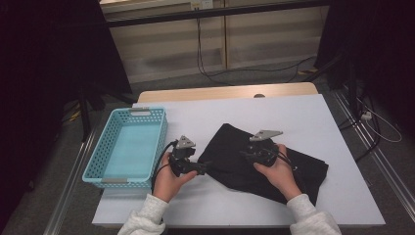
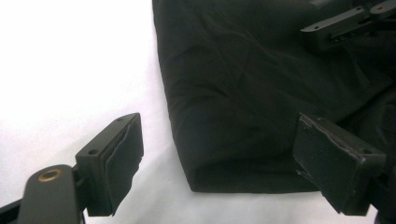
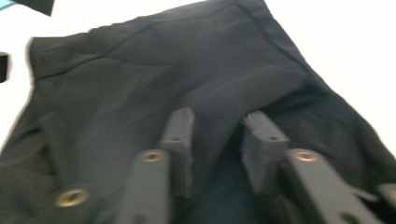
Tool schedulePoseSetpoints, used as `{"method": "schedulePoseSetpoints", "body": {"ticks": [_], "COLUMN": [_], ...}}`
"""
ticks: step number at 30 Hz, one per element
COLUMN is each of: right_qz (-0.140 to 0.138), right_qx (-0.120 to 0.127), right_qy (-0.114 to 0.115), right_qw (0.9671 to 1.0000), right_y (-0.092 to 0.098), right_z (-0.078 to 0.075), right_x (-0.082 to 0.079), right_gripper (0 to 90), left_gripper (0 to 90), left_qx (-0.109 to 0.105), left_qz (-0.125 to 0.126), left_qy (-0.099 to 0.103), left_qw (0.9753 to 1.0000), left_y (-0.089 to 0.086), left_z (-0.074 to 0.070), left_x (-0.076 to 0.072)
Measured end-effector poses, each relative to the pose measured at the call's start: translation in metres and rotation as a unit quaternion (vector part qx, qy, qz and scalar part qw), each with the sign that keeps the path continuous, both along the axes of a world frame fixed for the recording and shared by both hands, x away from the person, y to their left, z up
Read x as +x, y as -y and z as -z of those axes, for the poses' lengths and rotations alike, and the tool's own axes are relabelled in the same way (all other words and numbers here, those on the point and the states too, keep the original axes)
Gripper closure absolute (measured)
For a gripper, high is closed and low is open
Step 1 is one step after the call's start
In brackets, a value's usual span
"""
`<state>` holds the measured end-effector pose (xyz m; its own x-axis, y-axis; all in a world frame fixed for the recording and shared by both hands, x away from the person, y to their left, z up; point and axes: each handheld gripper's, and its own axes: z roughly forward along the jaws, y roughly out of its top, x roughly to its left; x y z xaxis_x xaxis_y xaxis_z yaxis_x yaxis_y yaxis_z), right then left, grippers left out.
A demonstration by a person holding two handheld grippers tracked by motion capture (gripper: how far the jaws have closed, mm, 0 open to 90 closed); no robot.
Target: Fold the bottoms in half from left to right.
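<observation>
black garment (image 1: pixel 254 161) lies folded mid-tabletop, toward the right front edge | left gripper (image 2: pixel 219 158) spread wide at its near folded corner | right gripper (image 3: pixel 217 140) part-open over a raised fold, not clamped | soft, light, limp, likely to sag: pinch folded edges | blue basket (image 1: pixel 110 147) by left edge

**What the views hide or cut off**

In the high view, the right gripper (image 1: pixel 255 152) sits over the black garment (image 1: pixel 230 147), and its jaw tips are lost against the dark cloth; whether they pinch fabric is unclear there. The person's right hand (image 1: pixel 275 172) covers part of the garment. Both sleeves (image 1: pixel 147 218) are cut by the bottom edge. In the right gripper view the garment (image 3: pixel 140 79) is motion-blurred and runs off the bottom and left edges. In the left gripper view the garment (image 2: pixel 243 93) is cut off by the top and right edges.
</observation>
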<state>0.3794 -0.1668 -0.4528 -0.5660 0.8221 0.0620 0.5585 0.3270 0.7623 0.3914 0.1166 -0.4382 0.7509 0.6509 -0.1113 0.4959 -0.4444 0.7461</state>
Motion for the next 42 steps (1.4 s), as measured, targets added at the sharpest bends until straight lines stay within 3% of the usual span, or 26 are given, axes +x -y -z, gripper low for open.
{"method": "schedulePoseSetpoints", "body": {"ticks": [2, 7, 10, 15, 18, 21, 23, 26, 30, 36, 42], "right_qz": [0.022, 0.063, 0.062, 0.047, 0.031, 0.026, 0.020, 0.016, 0.023, 0.020, 0.020], "right_qx": [0.005, 0.027, 0.020, -0.002, -0.009, 0.023, 0.018, 0.006, 0.020, 0.047, 0.058], "right_qy": [0.005, 0.025, 0.030, 0.007, -0.009, -0.014, -0.014, -0.016, -0.023, -0.023, -0.023], "right_qw": [0.9997, 0.9973, 0.9974, 0.9989, 0.9994, 0.9993, 0.9995, 0.9997, 0.9993, 0.9984, 0.9978], "right_y": [0.007, 0.027, 0.027, 0.015, 0.009, 0.010, 0.009, 0.005, 0.009, 0.010, 0.011], "right_z": [-0.002, -0.008, -0.010, 0.000, 0.012, 0.015, 0.014, 0.011, 0.007, -0.012, -0.027], "right_x": [0.002, 0.018, 0.032, 0.048, 0.051, 0.051, 0.051, 0.051, 0.052, 0.048, 0.046], "right_gripper": [51.7, 48.7, 48.2, 49.6, 55.5, 80.5, 83.9, 84.9, 85.3, 85.4, 85.4], "left_gripper": [16.5, 16.5, 16.5, 16.6, 16.7, 16.7, 16.7, 16.7, 16.7, 16.7, 16.6], "left_qx": [0.000, 0.002, -0.001, 0.002, 0.006, 0.004, 0.004, 0.004, 0.002, 0.002, -0.005], "left_qz": [0.001, -0.003, -0.004, -0.001, 0.000, -0.002, -0.002, -0.002, -0.004, -0.004, -0.010], "left_qy": [0.000, 0.001, 0.003, 0.001, -0.004, -0.001, 0.000, 0.002, 0.006, 0.009, 0.013], "left_qw": [1.0000, 1.0000, 1.0000, 1.0000, 1.0000, 1.0000, 1.0000, 1.0000, 1.0000, 1.0000, 0.9999], "left_y": [0.000, -0.001, -0.001, 0.000, -0.001, -0.002, -0.002, -0.002, -0.002, -0.004, -0.004], "left_z": [-0.001, 0.000, -0.001, 0.000, 0.001, 0.001, 0.001, -0.001, -0.002, -0.005, -0.006], "left_x": [0.000, 0.000, 0.001, 0.001, 0.001, 0.000, 0.000, 0.000, 0.000, 0.001, 0.001]}}
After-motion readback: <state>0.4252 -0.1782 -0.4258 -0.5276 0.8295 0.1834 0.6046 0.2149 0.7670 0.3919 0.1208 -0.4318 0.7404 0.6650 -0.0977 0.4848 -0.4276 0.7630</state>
